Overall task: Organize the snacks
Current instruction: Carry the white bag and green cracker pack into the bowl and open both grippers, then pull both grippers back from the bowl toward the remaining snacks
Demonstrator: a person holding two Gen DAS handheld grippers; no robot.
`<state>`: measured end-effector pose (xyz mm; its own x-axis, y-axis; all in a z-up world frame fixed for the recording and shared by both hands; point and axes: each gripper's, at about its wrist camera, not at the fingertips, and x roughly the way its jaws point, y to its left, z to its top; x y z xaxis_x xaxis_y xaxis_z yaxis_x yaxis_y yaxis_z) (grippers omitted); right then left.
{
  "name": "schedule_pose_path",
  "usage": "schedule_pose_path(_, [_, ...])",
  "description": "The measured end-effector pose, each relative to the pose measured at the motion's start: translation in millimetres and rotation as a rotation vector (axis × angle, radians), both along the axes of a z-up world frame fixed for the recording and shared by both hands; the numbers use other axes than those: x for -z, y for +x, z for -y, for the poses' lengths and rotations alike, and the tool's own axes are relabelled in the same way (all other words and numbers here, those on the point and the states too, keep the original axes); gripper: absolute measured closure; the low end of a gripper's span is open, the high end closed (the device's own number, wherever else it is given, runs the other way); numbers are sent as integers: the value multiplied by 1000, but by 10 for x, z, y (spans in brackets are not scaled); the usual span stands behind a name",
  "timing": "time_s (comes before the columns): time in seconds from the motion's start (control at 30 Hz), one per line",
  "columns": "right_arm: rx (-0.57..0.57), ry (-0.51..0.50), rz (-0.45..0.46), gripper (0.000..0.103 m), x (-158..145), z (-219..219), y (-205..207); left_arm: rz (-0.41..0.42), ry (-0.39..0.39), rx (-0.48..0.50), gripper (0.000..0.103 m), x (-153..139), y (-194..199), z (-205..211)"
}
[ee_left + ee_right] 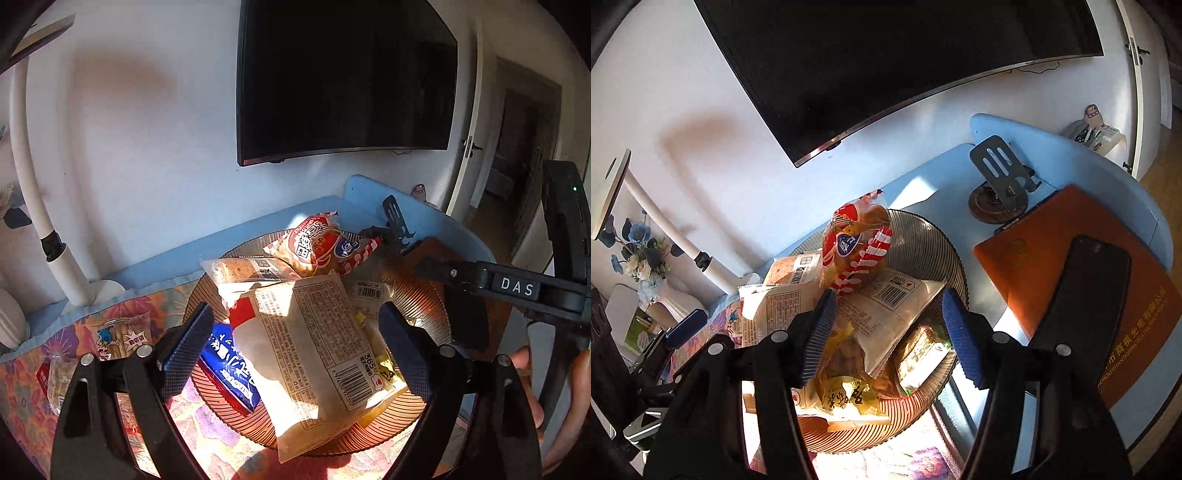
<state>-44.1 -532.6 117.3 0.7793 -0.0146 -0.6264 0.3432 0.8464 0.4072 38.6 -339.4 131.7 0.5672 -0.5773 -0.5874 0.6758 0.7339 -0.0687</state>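
Snack pile can slide off the plate

Both my claws, left claw and right claw, hang wide open and empty above the ribbed plate; the white packet under me overhangs its near rim, so a push may tip it out

Snack packets lie heaped in a ribbed amber plate, a pale bread wrapper printed side up on top, its barcode toward the plate's near rim. A red-and-white bun packet sits at the far side; a blue packet pokes out beneath.
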Motion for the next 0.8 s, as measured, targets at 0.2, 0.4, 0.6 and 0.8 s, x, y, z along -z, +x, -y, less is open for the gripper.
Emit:
schedule_pose_path(0.2, [-31, -3, 37, 41, -175, -254, -121, 25, -37, -62, 14, -190, -44, -475])
schedule_pose_path(0.4, [-121, -75, 89, 35, -503, -807, -183, 67, -110, -221, 14, -502, -247, -1490])
schedule_pose_path(0.6, [-277, -139, 144, 35, -688, -1665, -173, 64, -57, -467, 14, -519, -372, -2705])
schedule_pose_path(0.8, [-446, -190, 56, 33, -80, -2668, 50, -101, 6, -641, 14, 142, -330, -3649])
